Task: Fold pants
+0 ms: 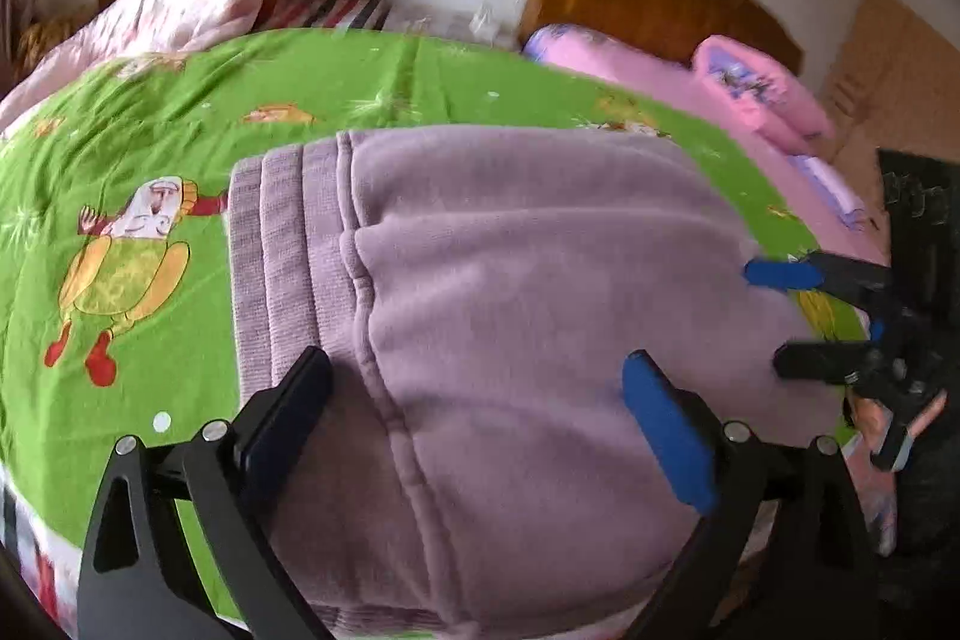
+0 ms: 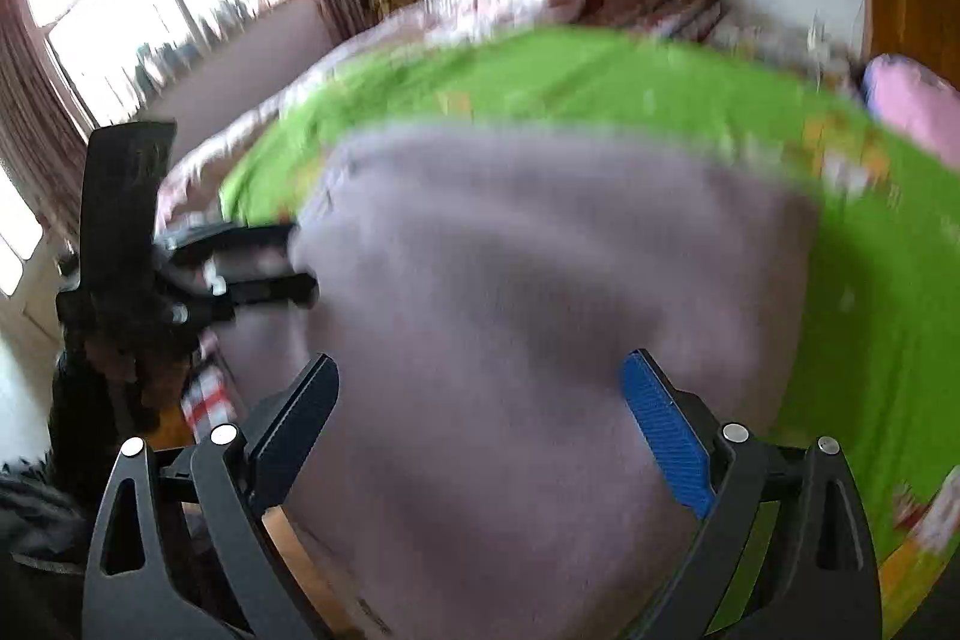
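A pair of mauve fleece pants [image 1: 510, 292] lies in a broad folded slab on the green cartoon-print bedspread [image 1: 150, 112], its ribbed waistband [image 1: 270, 250] turned toward the left-hand side of the bed. The left gripper [image 1: 477, 388] hangs over the near edge just inside that waistband, fingers spread wide and holding nothing. The right gripper [image 2: 480, 388] hovers over the opposite end of the same near edge, likewise spread and empty, though its own view is smeared by motion. The bundle runs crosswise between the two tools, waistband end by the left one, the plain folded end by the right, so each is nearest its own corner. Any further fold would likely bring one end over the other. Pink pillows [image 1: 750, 88] sit beyond.
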`<state>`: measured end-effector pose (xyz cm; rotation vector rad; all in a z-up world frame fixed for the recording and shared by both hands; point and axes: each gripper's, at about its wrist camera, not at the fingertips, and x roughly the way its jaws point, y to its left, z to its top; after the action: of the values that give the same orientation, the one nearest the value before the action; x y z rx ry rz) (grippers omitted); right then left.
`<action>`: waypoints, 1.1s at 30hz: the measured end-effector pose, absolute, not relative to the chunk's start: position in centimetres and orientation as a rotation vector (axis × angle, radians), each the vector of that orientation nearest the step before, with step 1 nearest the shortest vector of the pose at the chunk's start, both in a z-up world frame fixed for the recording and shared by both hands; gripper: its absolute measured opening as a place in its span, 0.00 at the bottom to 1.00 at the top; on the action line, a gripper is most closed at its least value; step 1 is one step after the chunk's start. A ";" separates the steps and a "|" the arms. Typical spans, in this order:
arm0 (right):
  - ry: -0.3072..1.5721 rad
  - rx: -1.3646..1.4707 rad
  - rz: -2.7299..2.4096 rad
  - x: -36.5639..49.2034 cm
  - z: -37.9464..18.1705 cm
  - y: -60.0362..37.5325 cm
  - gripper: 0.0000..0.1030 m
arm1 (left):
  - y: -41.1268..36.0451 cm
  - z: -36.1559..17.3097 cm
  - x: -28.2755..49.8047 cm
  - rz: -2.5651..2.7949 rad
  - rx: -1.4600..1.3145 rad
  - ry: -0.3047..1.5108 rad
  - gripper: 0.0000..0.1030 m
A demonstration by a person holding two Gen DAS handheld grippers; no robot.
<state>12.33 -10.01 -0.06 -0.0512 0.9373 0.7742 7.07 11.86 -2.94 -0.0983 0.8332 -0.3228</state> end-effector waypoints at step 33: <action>0.904 -0.083 0.663 11.9 0.0 -10.7 0.93 | 11.4 -4.2 6.4 -0.211 -0.011 0.794 0.95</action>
<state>11.87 -10.67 -0.01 -0.0826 0.9040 0.6628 6.38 11.45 -4.20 -0.0114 0.7944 -0.2107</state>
